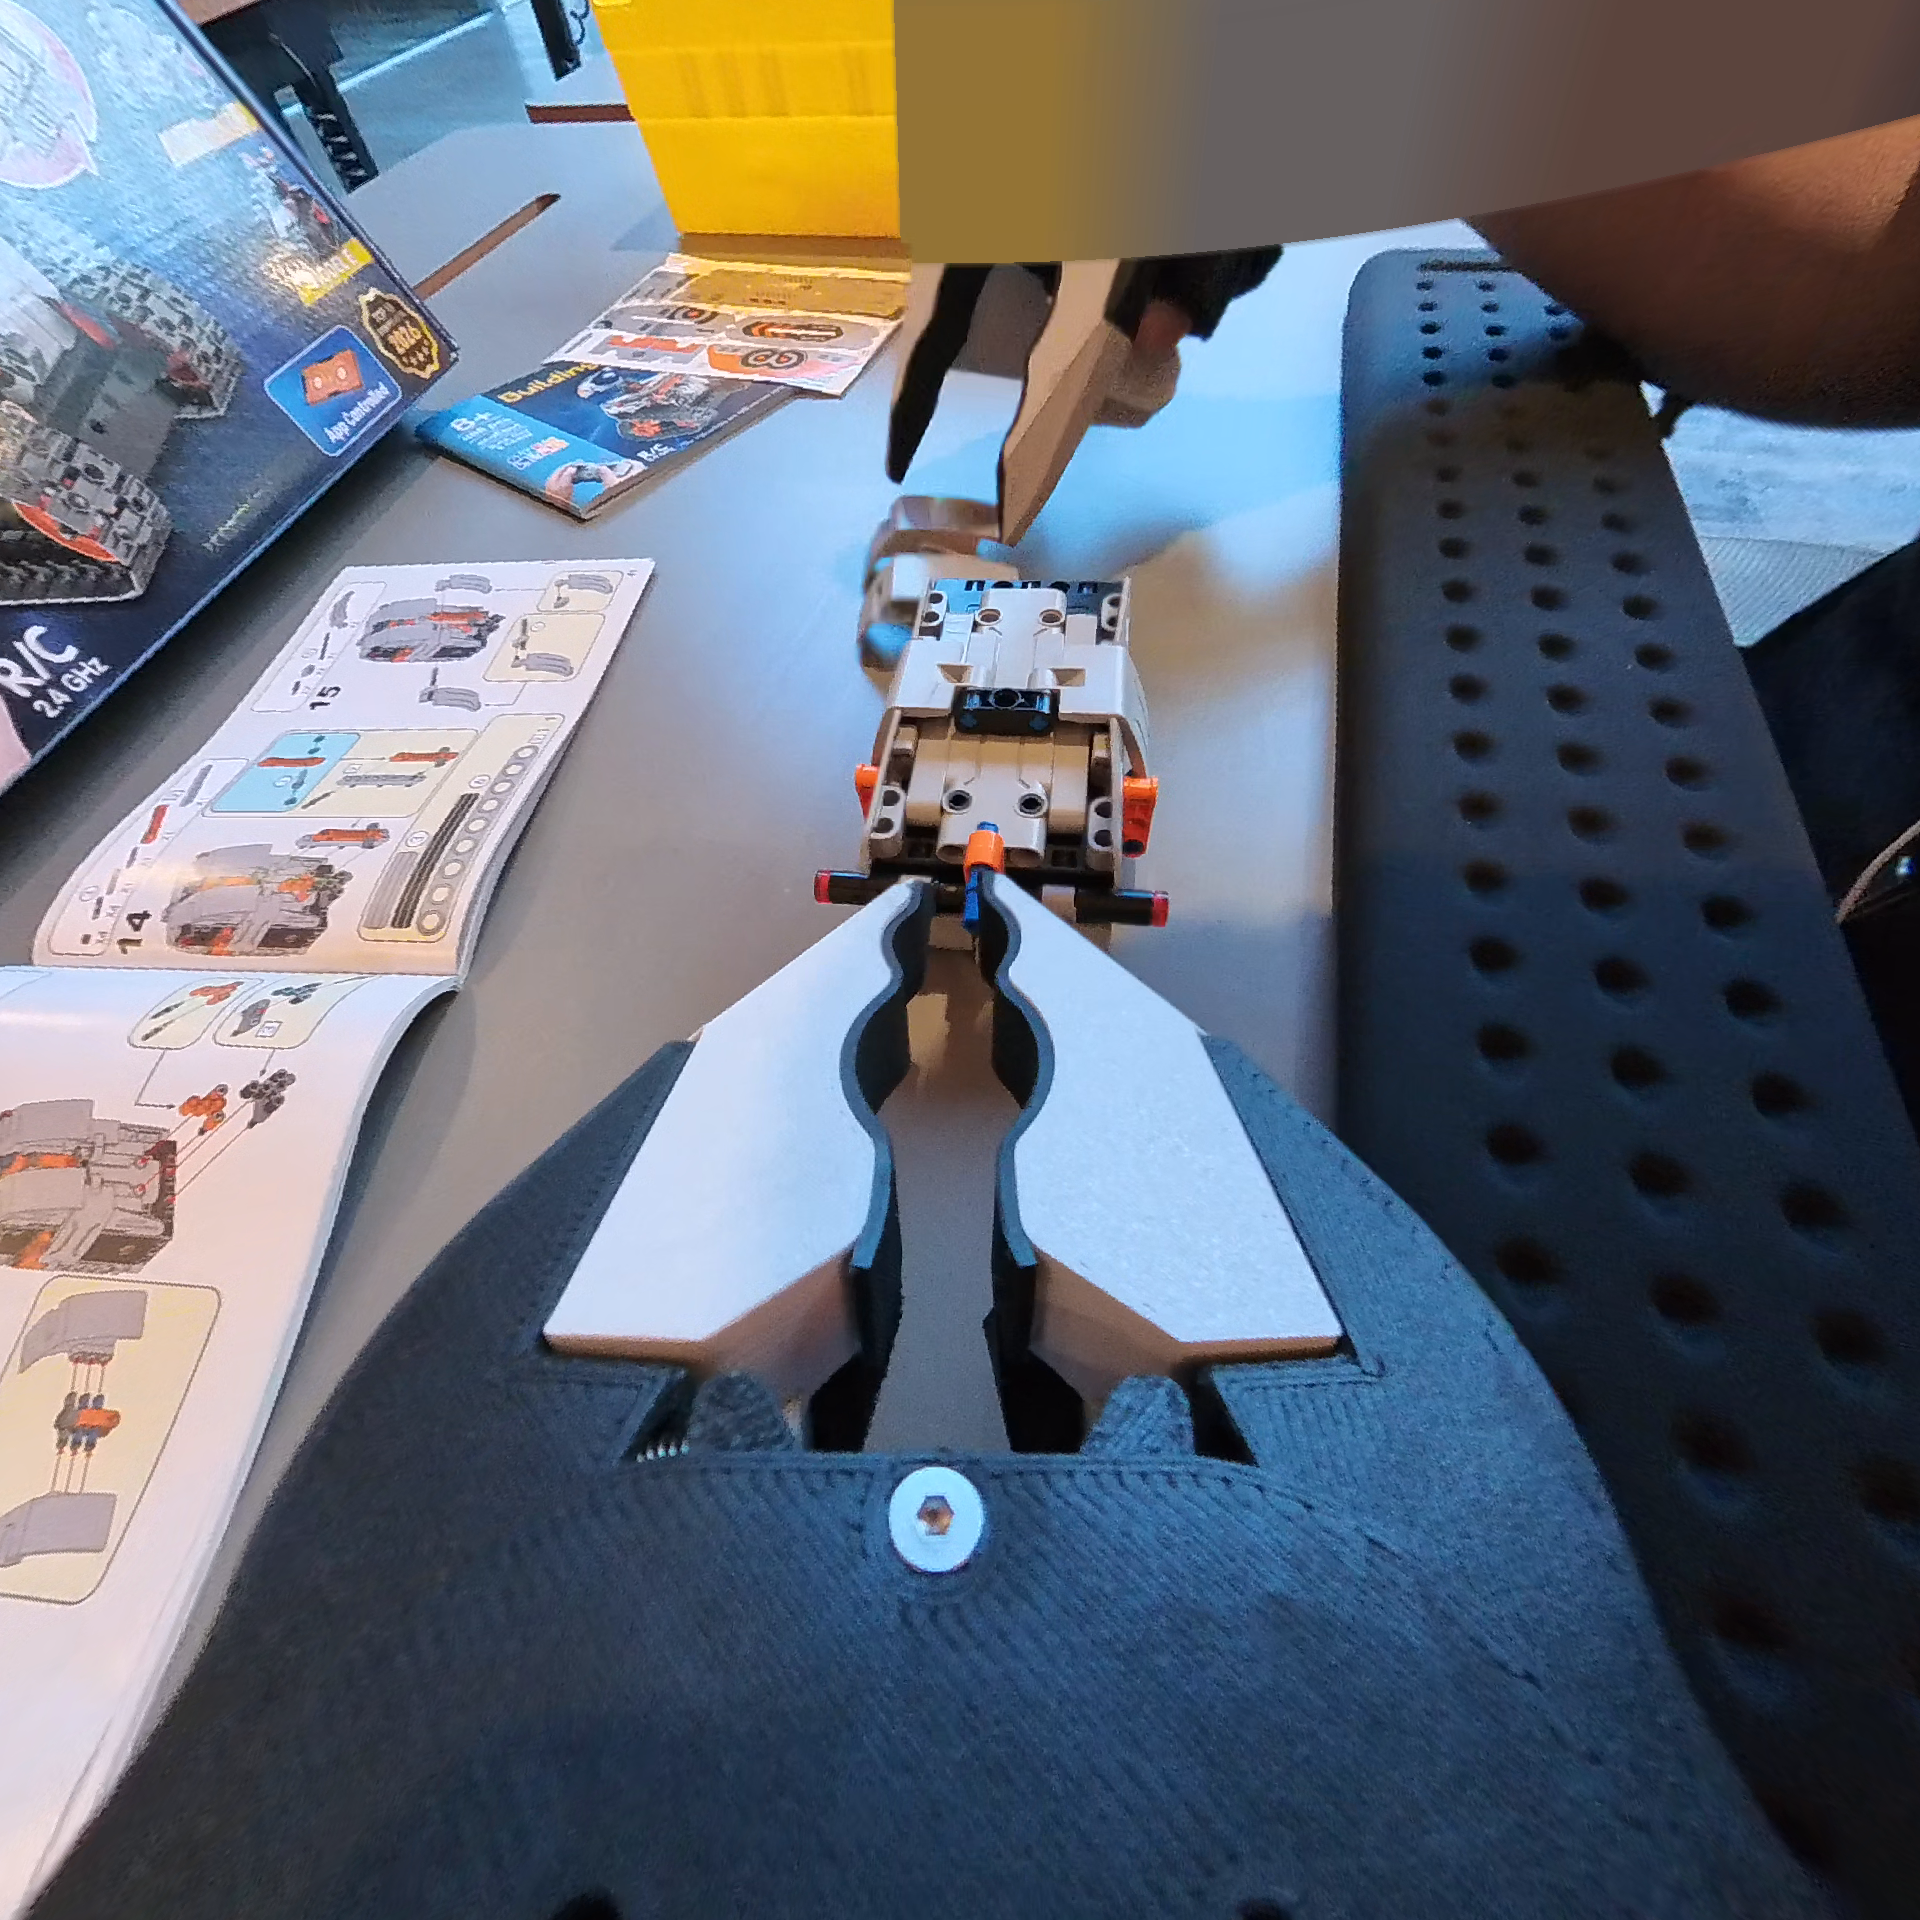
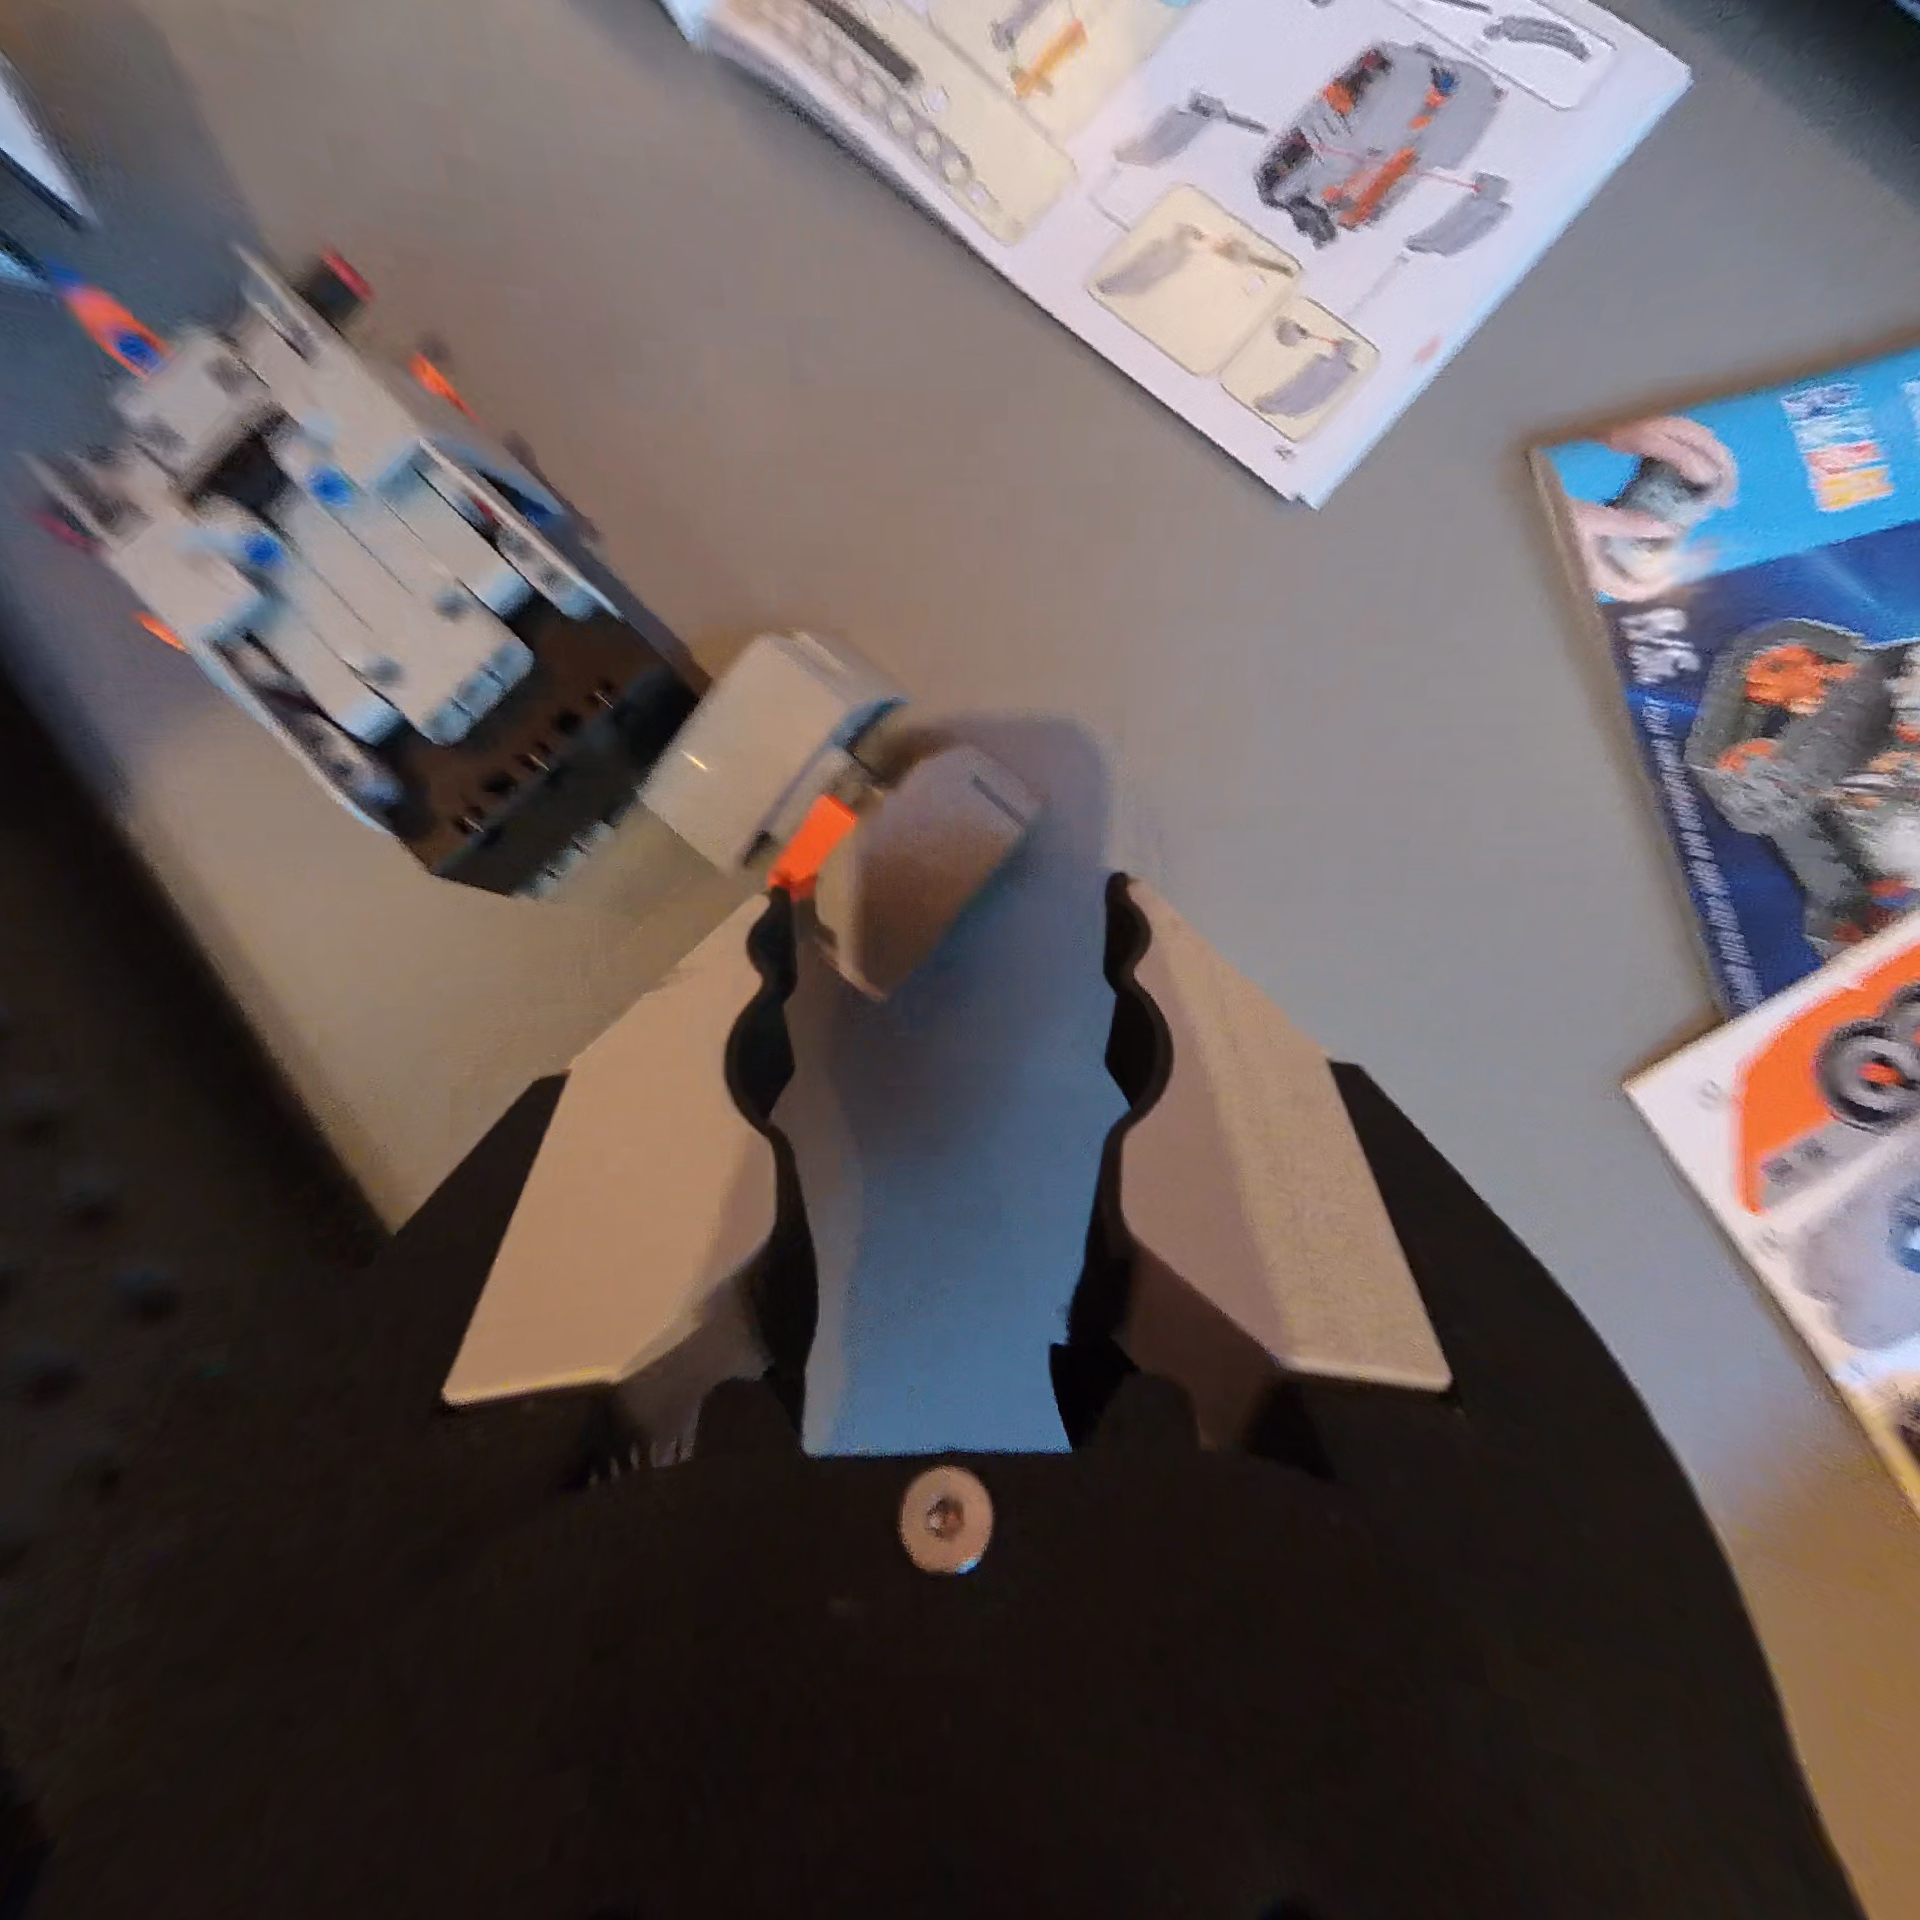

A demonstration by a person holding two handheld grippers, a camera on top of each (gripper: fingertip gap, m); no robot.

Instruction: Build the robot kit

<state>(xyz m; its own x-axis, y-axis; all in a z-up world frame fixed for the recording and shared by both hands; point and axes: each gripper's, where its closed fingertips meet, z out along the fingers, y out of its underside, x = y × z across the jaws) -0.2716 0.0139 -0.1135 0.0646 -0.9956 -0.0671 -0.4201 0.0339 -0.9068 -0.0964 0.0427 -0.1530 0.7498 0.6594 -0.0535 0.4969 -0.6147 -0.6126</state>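
A grey brick model (image 1: 1003, 748) with orange and black parts is standing on the grey table (image 1: 727, 675), in the middle of the left wrist view. The left claw (image 1: 951, 899) is closing its tips on the near end of the model, around a small blue and orange pin (image 1: 980, 868), and only a narrow gap is showing between the two tips. At the far end of the model the right claw (image 1: 951, 504) is pointing down, with its fingers spread apart, close to a curved grey piece (image 2: 940, 852) lying on the table. In the blurred right wrist view this claw (image 2: 945, 904) is standing open, and the curved piece is lying partly between its tips; I cannot tell if they are touching it. An open instruction booklet (image 1: 343, 769) is lying left of the model, and behind it a large dark box (image 1: 177, 364) is leaning. Farther away a blue booklet (image 1: 603, 426), a sticker sheet (image 1: 748, 322) and a yellow container (image 1: 769, 114) are resting. On the right of the model a black tray with holes (image 1: 1600, 831) is lying.
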